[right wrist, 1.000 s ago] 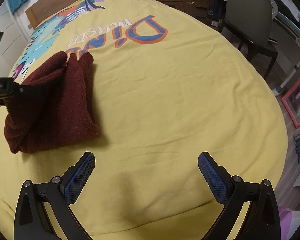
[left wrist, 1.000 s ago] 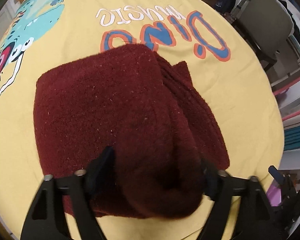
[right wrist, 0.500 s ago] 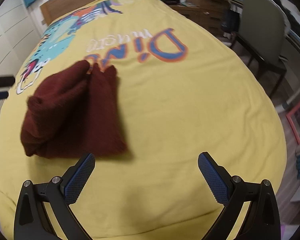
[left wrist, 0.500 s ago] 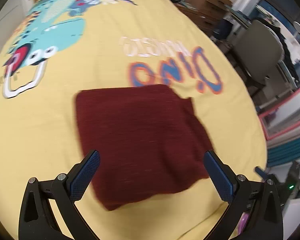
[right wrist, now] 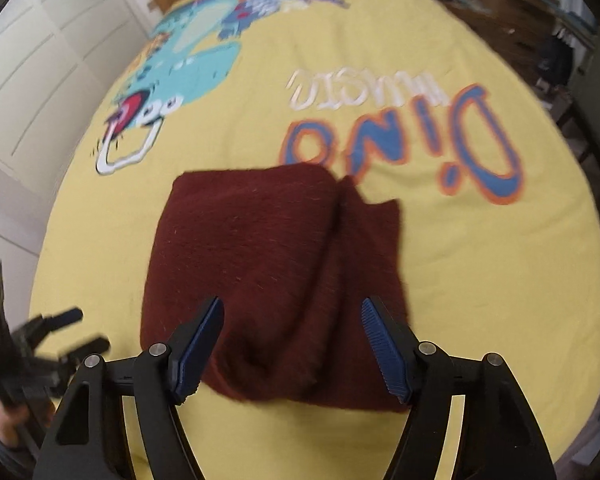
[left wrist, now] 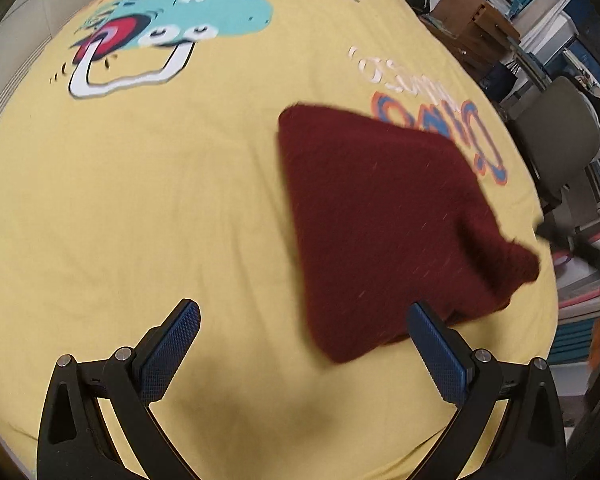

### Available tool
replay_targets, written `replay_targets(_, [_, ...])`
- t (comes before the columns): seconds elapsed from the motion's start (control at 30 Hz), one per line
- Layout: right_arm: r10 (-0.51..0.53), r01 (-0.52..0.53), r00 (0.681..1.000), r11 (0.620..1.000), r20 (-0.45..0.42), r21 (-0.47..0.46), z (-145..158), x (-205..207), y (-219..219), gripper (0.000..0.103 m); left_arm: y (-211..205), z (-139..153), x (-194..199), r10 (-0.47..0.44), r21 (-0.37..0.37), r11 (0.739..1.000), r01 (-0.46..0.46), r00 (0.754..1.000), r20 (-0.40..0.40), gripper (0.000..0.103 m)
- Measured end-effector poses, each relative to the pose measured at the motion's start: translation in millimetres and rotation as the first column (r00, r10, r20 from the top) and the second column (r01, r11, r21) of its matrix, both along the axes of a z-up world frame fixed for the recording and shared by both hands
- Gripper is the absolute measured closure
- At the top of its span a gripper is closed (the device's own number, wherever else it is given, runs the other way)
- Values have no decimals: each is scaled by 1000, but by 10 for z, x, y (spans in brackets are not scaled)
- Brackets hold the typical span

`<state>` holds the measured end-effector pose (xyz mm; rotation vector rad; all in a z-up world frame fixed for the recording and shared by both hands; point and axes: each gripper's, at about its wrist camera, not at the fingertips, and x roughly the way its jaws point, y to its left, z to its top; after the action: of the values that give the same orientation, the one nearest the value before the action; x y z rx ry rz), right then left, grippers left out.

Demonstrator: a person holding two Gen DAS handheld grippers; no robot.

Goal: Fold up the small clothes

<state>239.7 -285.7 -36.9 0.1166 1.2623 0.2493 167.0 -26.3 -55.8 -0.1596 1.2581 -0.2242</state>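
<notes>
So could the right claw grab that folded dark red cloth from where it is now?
Probably yes. The right claw hangs directly over the near edge of the dark red cloth, its jaws apart and just closing in, pads not yet pressing. Nothing lies between; the left claw is off to one side.

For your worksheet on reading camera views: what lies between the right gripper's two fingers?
In the right wrist view, the folded maroon garment lies between the right gripper pads, untouched.

Folded maroon fleece garment (right wrist: 276, 280); lying flat

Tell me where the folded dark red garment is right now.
The dark red garment lies on the yellow bedspread, just below the blue "Dino" lettering; in the right wrist view it sits centred, beneath the right gripper.
</notes>
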Motion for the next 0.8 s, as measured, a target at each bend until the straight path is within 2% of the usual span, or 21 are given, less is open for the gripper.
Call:
replay_targets(0.23, [33,-38,990,999,-139,-27,-483,163,281,35,79,-149,-86,2,-13,1000,-2,1000,-26,1])
replay_targets(0.3, [27,-35,985,999,-172,-40,-615,155,275,43,99,-170,-81,4,-14,1000,-4,1000,-26,1])
replay_targets(0.33, [24,-30,983,999,-184,-28,-658,148,265,50,109,-175,-81,5,-18,1000,-6,1000,-29,1])
replay_targets(0.4, [21,-20,979,1000,-202,9,-736,109,228,55,122,-188,-82,12,-25,1000,-13,999,-32,1])
replay_targets(0.47, [32,-27,980,999,-195,26,-740,92,211,64,124,-200,-92,13,-28,1000,-14,999,-36,1])
replay_targets(0.57, [29,-20,988,998,-150,62,-648,48,118,74,101,-225,-99,10,-23,1000,-11,999,-42,1])
replay_targets(0.67, [-6,17,996,993,-92,116,-452,21,-71,78,101,-225,-88,4,-27,1000,-6,999,-43,1])
replay_targets(0.8, [-17,20,999,996,-29,92,-164,-44,-279,83,71,-221,-58,-3,-21,1000,2,999,-47,1])
